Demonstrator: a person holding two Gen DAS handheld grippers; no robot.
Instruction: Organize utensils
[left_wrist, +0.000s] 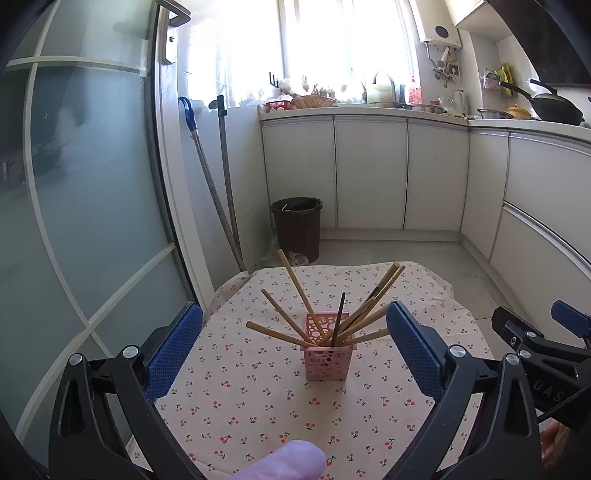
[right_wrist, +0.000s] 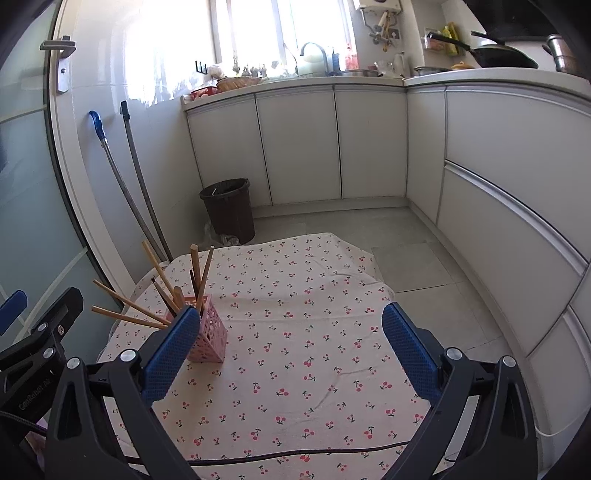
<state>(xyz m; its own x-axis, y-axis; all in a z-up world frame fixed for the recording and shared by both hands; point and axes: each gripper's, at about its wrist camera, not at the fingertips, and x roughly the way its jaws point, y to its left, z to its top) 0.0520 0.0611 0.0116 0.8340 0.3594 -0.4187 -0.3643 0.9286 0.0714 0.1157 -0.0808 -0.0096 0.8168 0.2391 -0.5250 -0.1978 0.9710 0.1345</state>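
On the cherry-print cloth (left_wrist: 258, 398) that covers the bench stands a pink holder (left_wrist: 326, 357) with cut-out sides, upright and a little nearer the door side of the cloth than its middle. Out of the holder fan a bunch of chopsticks (left_wrist: 295, 284), most of them pale wood, leaning outward in all directions, with one dark chopstick (left_wrist: 338, 319) standing nearly straight among them. The left gripper (left_wrist: 294, 345) hangs above the cloth on the near side of the holder, its blue pads spread wide apart with nothing between them but the view of the holder beyond; it touches neither holder nor chopsticks. A pale rounded shape at the bottom edge of the left wrist view, near of the holder, is too blurred to tell. The right gripper (right_wrist: 286, 347) is off to the right of the holder, also spread wide and empty, with its left pad passing in front of the holder's near corner in its own view. A black cable (right_wrist: 295, 456) lies across the cloth's near edge, well apart from the holder. Beyond the holder, on the floor past the far end of the cloth, stands a dark bin (left_wrist: 297, 227), with two long handles (left_wrist: 218, 192) leaning against the wall beside it.
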